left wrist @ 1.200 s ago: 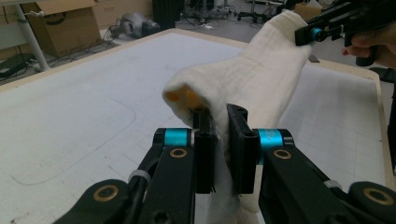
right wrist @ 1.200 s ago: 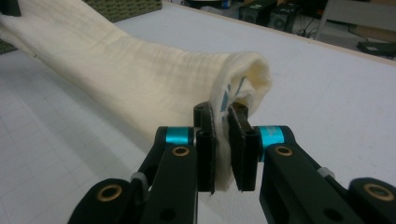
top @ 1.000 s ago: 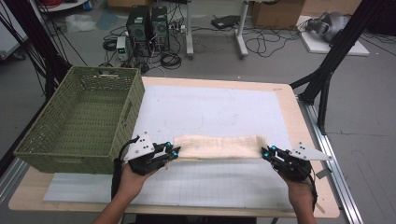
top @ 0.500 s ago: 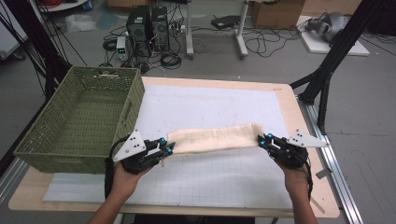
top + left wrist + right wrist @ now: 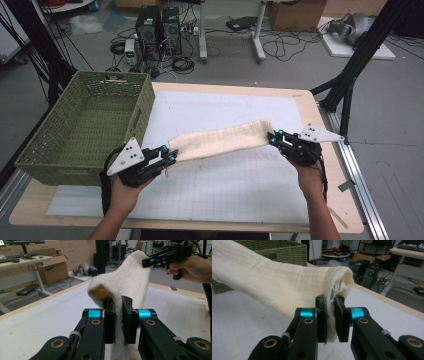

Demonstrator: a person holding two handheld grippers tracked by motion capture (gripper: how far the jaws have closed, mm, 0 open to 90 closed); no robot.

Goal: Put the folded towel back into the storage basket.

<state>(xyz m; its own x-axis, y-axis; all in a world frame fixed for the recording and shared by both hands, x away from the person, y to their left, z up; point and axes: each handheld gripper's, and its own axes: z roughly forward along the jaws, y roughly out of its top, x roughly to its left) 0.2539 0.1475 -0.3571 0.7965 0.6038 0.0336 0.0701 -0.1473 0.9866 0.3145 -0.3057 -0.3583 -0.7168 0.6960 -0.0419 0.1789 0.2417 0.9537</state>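
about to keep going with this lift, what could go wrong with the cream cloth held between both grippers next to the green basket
1. The left gripper pinches only a thin bunched edge of the folded cream cloth; it may slip out under tension.
2. The right gripper likewise bites just the cloth's end fold, so a harder pull could free that end.
3. The cloth's left end hangs close to the green woven basket; it could snag on the rim.

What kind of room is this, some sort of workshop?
Most likely a research lab set up for recording handling tasks. Computer towers and loose cables sit on the floor, black camera-rig struts flank the table, and desks with cardboard boxes stand behind.
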